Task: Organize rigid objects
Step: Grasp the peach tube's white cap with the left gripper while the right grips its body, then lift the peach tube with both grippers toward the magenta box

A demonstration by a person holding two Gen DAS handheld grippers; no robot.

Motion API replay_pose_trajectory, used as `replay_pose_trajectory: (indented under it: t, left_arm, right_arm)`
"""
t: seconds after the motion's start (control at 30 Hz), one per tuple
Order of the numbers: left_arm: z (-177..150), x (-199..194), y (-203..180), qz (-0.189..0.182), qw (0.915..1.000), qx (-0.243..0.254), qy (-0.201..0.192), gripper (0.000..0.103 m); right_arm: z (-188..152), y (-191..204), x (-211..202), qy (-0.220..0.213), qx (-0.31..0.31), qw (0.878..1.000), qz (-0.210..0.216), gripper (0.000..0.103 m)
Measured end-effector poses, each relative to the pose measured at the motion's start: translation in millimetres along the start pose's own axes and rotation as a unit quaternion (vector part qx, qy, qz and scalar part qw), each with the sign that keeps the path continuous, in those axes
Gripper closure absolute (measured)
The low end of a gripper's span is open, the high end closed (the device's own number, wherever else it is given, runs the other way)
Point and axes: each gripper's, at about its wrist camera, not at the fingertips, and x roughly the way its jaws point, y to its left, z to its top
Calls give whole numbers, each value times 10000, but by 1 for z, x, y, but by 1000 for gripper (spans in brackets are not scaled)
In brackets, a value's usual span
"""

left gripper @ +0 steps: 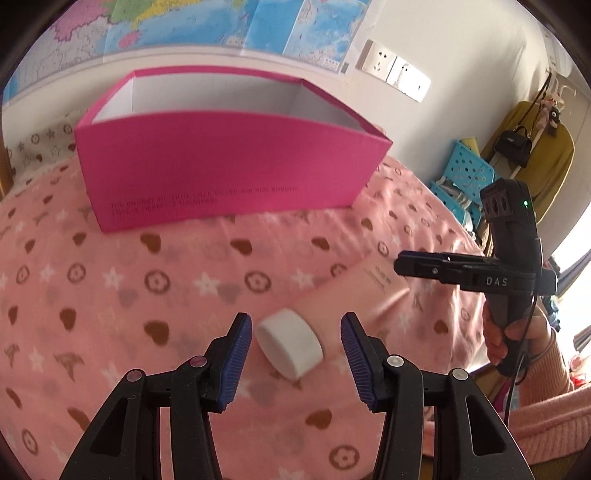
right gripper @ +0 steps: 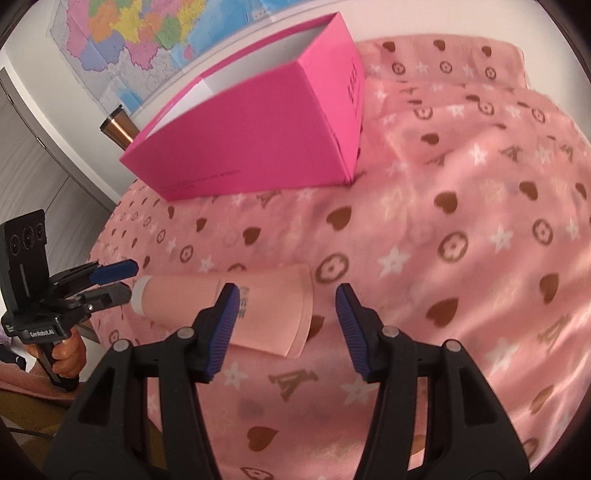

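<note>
Nearest, the left gripper (left gripper: 295,343) is sitting low over the blanket (left gripper: 147,295), jaws spread wide and bracketing the white cap (left gripper: 289,347) of a pink tube (left gripper: 354,291); neither pad is touching it. The bracketing suggests a grasp on the cap is being lined up, since the cap is the hardest, roundest part to pinch. The ribbed blue pads (left gripper: 236,354) are facing each other on black plastic arms.

The right gripper (right gripper: 284,325) is likewise standing apart, empty, hovering over the tube's flat crimped tail (right gripper: 295,314). From the left wrist view its jaws are seen edge-on, so the gap is readable only from its own camera.

The tube is lying on its side on the blanket, cap toward the left gripper, tail toward the right. Matte, smooth, peach-pink body; cap a short glossy cylinder. Soft fleece underneath, printed with hearts, stars and flowers, rumpling under everything, so footing looks unsteady.

Farther back, the magenta box (left gripper: 221,162) is standing open, lidless, white-lined, stiff card with sharp corners, well apart from the tube; likely the destination. Beyond it, a wall map (left gripper: 221,22).
</note>
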Motion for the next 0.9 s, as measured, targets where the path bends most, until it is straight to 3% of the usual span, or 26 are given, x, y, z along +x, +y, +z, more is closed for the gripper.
replay_pose_trajectory:
  t: [0.2,0.4,0.9]
  left_arm:
    - [-16,5,-2,-95,9995,-215,187,53]
    - [-16,6,-1,-139,9993,-314,154,61]
    - [2,15,2,247,9991,-332,57,61]
  right_arm:
    - [1,2,5,17,-7,10000,56,47]
    - [0,7,8,65,-64,9999,129,46]
    - [-1,6,6,-57,185,9993,321,43]
